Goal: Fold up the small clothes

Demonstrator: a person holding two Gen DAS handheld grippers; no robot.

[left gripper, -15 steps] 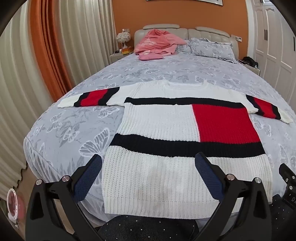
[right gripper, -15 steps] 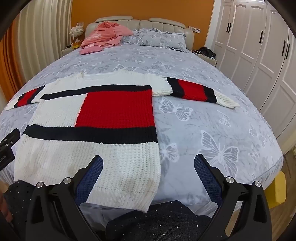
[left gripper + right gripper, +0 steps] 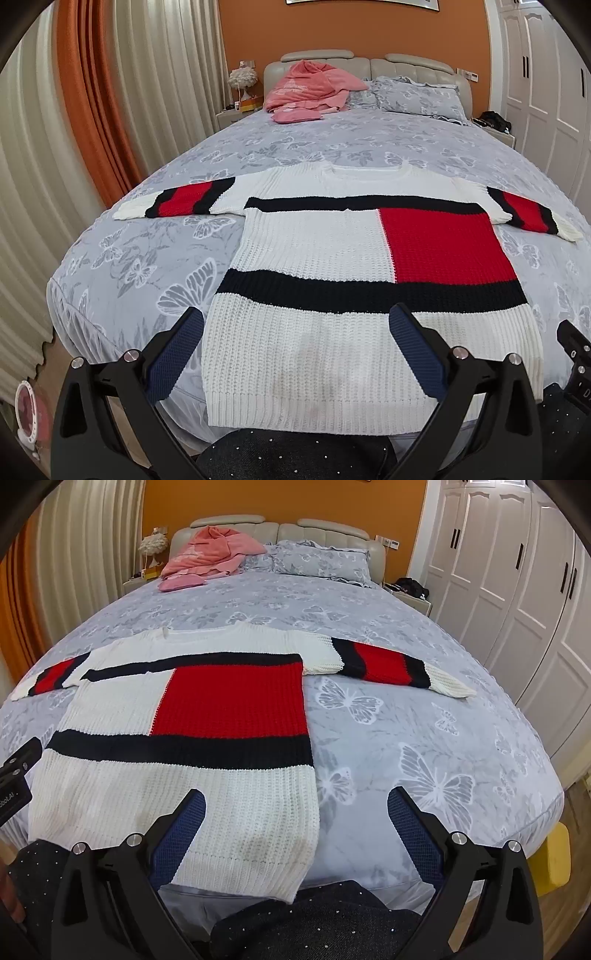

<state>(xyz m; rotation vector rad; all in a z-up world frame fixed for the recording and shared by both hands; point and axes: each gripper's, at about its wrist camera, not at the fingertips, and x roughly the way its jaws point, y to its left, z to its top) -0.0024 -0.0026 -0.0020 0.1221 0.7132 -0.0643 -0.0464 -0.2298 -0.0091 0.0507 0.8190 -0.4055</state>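
A white knit sweater (image 3: 332, 251) with black bands and a red block lies flat on the bed, hem toward me, both sleeves spread out sideways. It also shows in the right wrist view (image 3: 192, 738). My left gripper (image 3: 295, 325) is open and empty, held above the hem's left half. My right gripper (image 3: 295, 805) is open and empty, above the hem's right corner and the bedsheet beside it. Neither touches the sweater.
The bed (image 3: 147, 266) has a grey butterfly-print cover. Pink clothes (image 3: 310, 92) and a pillow (image 3: 417, 96) lie at the headboard. Curtains (image 3: 110, 110) hang left; white wardrobes (image 3: 517, 590) stand right. A yellow object (image 3: 557, 860) sits at the bed's right foot.
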